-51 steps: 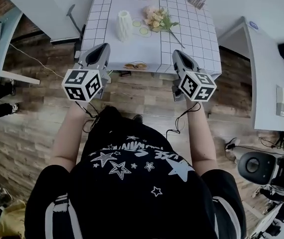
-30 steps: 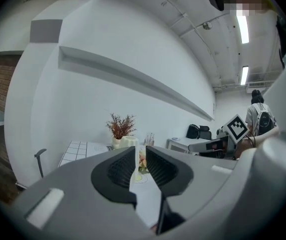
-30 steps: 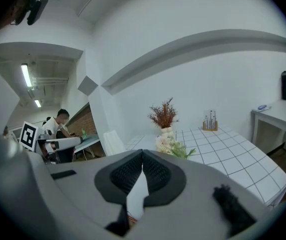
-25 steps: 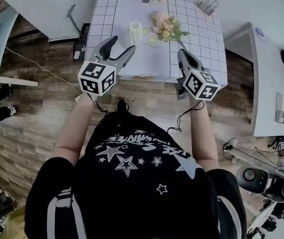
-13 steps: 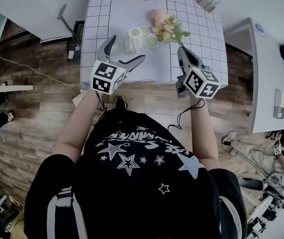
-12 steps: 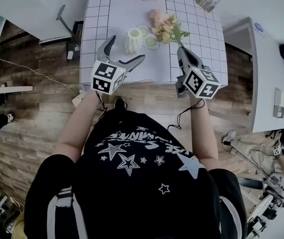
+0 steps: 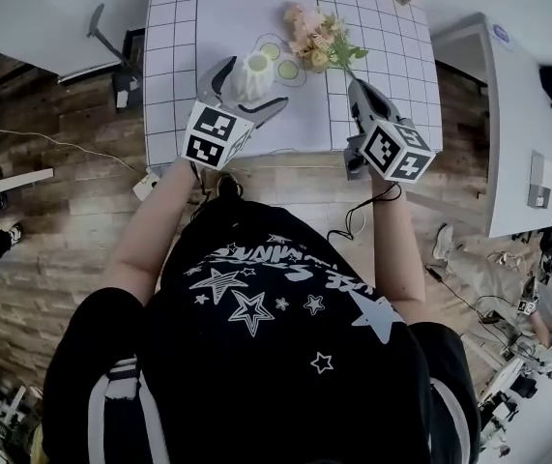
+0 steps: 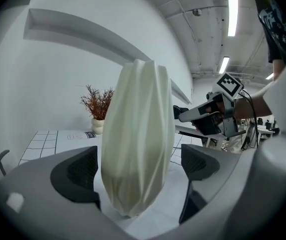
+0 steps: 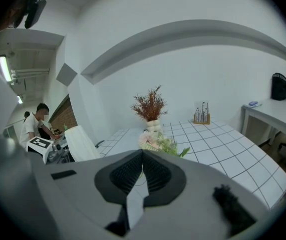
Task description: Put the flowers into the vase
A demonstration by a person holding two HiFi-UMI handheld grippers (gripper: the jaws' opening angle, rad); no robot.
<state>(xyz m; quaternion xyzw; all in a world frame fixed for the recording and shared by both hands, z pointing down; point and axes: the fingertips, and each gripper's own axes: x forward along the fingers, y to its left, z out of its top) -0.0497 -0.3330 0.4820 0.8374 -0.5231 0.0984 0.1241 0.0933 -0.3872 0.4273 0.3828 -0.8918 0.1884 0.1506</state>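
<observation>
A white ribbed vase (image 7: 256, 64) stands upright on the gridded worktop (image 7: 184, 27), between the jaws of the left tool (image 7: 248, 90), which have just been opening and stand released, clear of it. The flowers (image 7: 312, 39) lie just right of the vase; further right of it, the right tool (image 7: 358, 87) is clenched shut, empty.

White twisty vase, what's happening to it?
A person holds a gripper in each hand. The left gripper has just been opening its jaws, now either side of the ribbed white vase on the white gridded table, not squeezing it. The right gripper is shut and empty. The pink and cream flowers lie on the table, untouched.
</observation>
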